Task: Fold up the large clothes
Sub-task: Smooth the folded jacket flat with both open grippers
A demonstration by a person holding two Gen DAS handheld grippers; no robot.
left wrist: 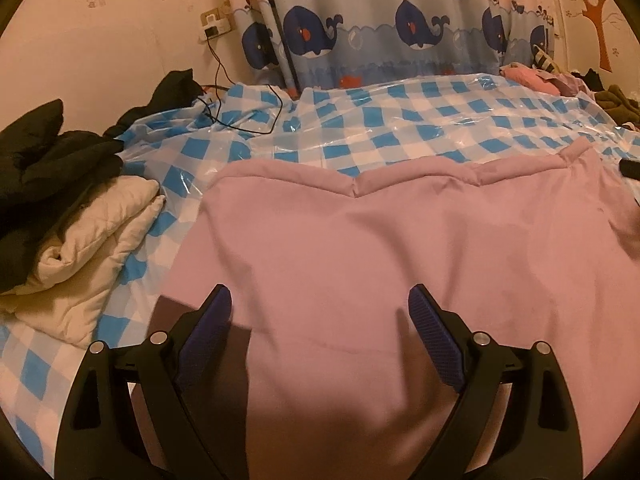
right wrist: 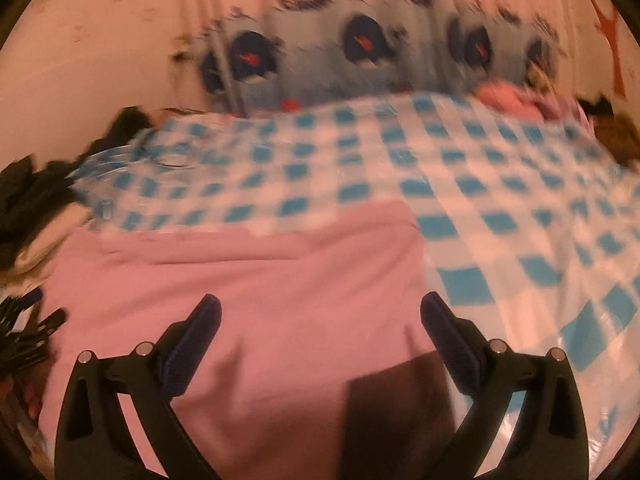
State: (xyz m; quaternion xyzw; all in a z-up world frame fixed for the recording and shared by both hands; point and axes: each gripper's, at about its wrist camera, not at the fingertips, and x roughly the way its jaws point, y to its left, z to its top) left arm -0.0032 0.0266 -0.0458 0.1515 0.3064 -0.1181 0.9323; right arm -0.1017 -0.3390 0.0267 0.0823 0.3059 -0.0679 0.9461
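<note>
Left gripper (left wrist: 320, 300) hangs w/ its black arms spread wide, blue ribbed pads apart, nothing between them; it sits over the near part of a large pink quilted garment (left wrist: 400, 248). Right gripper (right wrist: 320, 312) is likewise released, jaws wide, empty, above the right side of the same pink piece (right wrist: 248, 280); that view is motion-blurred, so the garment's right edge is approx. only. Pink garment lies spread flat on a blue-and-white checked sheet under clear plastic film (left wrist: 400, 128), its stitched far hem running across the bed. To the left, just beside the pink piece, a folded cream quilted item (left wrist: 92, 248) rests w/ a black padded jacket (left wrist: 52, 160) piled on top. A whale-print blue curtain (left wrist: 380, 32) hangs behind the bed; more clothes (left wrist: 532, 78) are heaped at the far right corner.
</note>
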